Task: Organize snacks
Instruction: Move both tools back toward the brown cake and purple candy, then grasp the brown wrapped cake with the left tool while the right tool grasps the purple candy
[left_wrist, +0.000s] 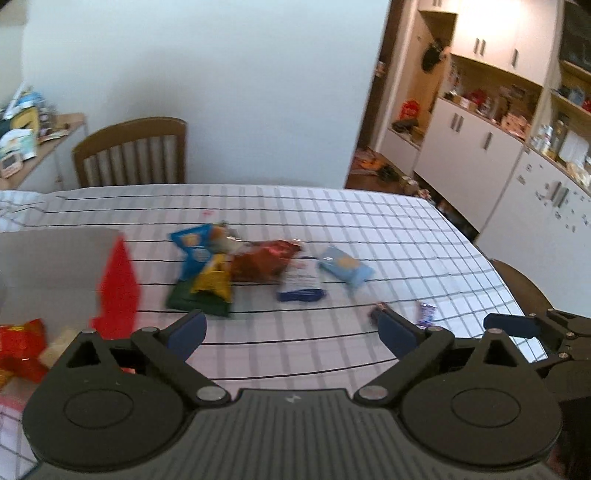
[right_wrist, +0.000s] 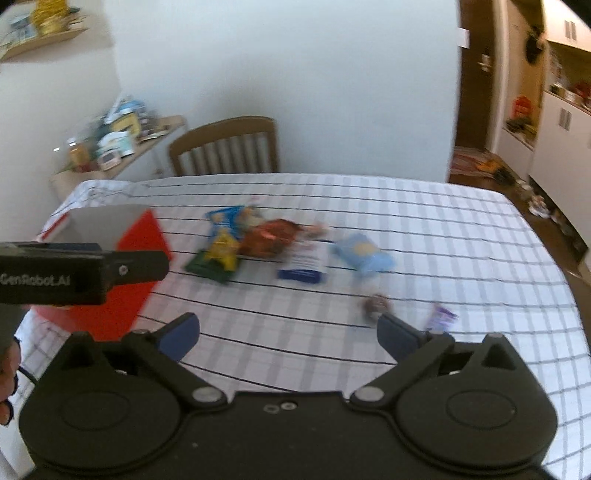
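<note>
Several snack packs lie mid-table: a blue bag (left_wrist: 192, 248), a yellow-green bag (left_wrist: 210, 284), a brown-red bag (left_wrist: 267, 260), a white-blue pack (left_wrist: 302, 282) and a light blue pack (left_wrist: 345, 266). They also show in the right wrist view, such as the brown-red bag (right_wrist: 271, 240) and light blue pack (right_wrist: 364, 256). A small brown candy (right_wrist: 376, 304) and a purple wrapper (right_wrist: 441, 317) lie nearer. A red box (left_wrist: 116, 280) (right_wrist: 110, 295) stands at left, snacks inside (left_wrist: 22, 350). My left gripper (left_wrist: 291, 328) is open and empty above the cloth. My right gripper (right_wrist: 288, 330) is open and empty.
The table carries a white checked cloth (left_wrist: 406, 229). A wooden chair (left_wrist: 129, 151) stands behind it and another chair back (left_wrist: 524, 284) at right. A cluttered side shelf (right_wrist: 122, 136) is at left, kitchen cabinets (left_wrist: 480, 147) at right. The right gripper's fingers (left_wrist: 513, 325) show in the left view.
</note>
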